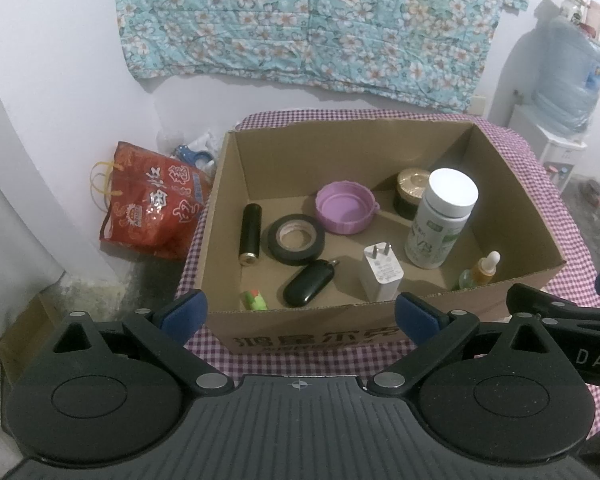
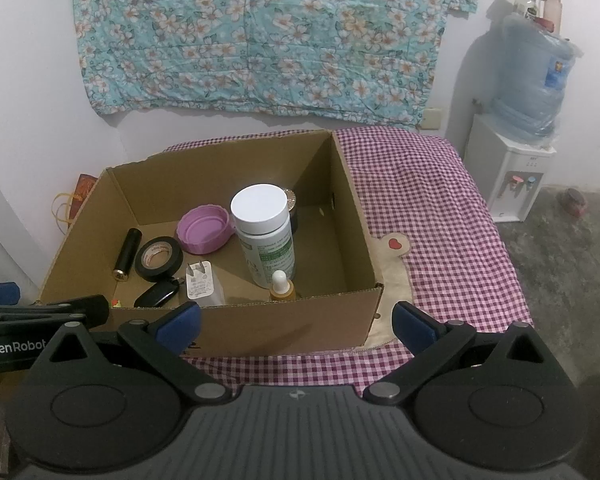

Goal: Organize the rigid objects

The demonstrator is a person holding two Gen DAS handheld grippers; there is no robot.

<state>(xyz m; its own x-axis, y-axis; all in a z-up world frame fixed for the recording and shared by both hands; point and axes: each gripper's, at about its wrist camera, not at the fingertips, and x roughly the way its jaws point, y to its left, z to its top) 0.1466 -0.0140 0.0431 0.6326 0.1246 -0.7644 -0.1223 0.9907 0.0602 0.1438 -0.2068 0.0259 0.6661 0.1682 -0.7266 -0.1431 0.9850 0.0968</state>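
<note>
Home room: checked tablecloth (image 2: 440, 208), water dispenser (image 2: 508, 176) (floral wall cloth (image 2: 260, 36))

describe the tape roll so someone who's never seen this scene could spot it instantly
Look in the open cardboard box on the checked tablecloth. On its floor, left of centre, the black tape roll lies flat between a black cylinder and a purple lid. It is the only ring-shaped item, with a pale cardboard core.
</note>
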